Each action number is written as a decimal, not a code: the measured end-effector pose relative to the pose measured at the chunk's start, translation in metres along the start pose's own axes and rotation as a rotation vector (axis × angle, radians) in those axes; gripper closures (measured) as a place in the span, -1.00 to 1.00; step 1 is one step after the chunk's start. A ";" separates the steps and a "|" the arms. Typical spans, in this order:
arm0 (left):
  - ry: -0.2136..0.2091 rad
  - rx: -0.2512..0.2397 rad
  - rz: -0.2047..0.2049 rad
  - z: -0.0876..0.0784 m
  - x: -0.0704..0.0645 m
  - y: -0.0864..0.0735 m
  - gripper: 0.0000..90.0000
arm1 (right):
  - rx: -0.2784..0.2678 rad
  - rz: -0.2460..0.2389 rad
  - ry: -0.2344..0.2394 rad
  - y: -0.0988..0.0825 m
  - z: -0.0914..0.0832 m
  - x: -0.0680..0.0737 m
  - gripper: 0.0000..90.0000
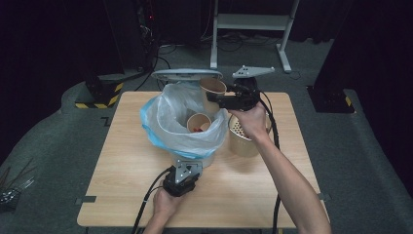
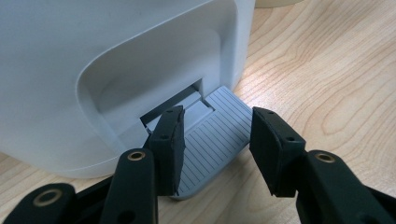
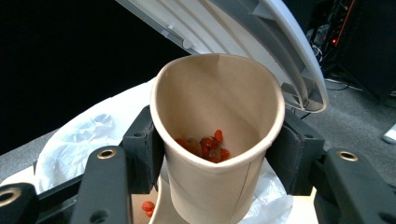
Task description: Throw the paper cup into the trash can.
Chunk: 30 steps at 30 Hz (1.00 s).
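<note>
High view: a pale wood-grain table (image 1: pixel 146 195) is standing on grey carpet in a dark room, with a white metal frame (image 1: pixel 248 22) behind its far edge. Near the table's middle, toward the far edge, a white pedal bin (image 1: pixel 207 160) is sitting lined with a crinkled translucent bag (image 1: pixel 165 122), its lid (image 1: pixel 186 74) standing raised. A paper cup in the bag (image 1: pixel 198 123) is lying inside. A perforated tan cylinder (image 1: pixel 242 136) is standing just beside the bin toward the right edge. The right gripper (image 1: pixel 214 97) is holding a paper cup (image 1: pixel 212 90) over the bag.

Left gripper view: the left gripper (image 2: pixel 215 144) is resting with its ribbed black jaws parted either side of the bin's grey grooved pedal (image 2: pixel 212 135), the left jaw lying on it, nothing clenched.

Right gripper view: the jaws are pressing the smooth beige cup's (image 3: pixel 217 121) sides, squeezing its rim out of round; red bits (image 3: pixel 208 147) are lying inside it.
</note>
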<state>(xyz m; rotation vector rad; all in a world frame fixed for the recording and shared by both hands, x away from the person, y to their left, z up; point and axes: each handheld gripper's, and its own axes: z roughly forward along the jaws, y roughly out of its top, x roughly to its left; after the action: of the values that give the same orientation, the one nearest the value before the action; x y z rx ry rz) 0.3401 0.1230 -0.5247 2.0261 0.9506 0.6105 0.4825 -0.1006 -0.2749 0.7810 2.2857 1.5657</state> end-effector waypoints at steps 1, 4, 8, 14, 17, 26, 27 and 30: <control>0.000 0.000 -0.001 0.000 0.000 0.000 0.23 | -0.001 -0.001 -0.003 0.000 0.001 0.000 -0.07; 0.001 0.001 0.002 0.000 0.000 0.000 0.23 | -0.003 0.006 -0.006 0.001 0.004 0.000 -0.09; 0.000 0.001 0.003 0.000 0.000 0.000 0.23 | 0.003 0.005 -0.015 0.001 0.011 0.001 -0.13; -0.004 0.004 0.003 -0.001 0.001 0.000 0.23 | 0.054 0.015 0.010 0.000 0.027 -0.001 -0.41; -0.002 0.001 0.003 0.000 0.001 0.000 0.23 | 0.065 0.002 -0.004 -0.002 0.031 0.000 -0.56; -0.003 0.000 0.000 0.000 0.001 0.000 0.23 | 0.036 0.004 0.002 -0.012 0.018 -0.002 -0.17; -0.003 0.000 0.000 0.000 0.001 0.000 0.23 | 0.029 0.000 0.000 -0.014 0.016 -0.002 -0.15; -0.004 0.000 -0.001 0.000 0.001 0.000 0.23 | 0.008 0.000 -0.005 -0.019 0.009 -0.003 -0.11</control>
<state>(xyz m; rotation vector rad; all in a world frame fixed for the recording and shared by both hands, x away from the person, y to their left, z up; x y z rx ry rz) 0.3404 0.1237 -0.5245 2.0262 0.9492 0.6061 0.4841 -0.0998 -0.2958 0.7867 2.2896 1.5538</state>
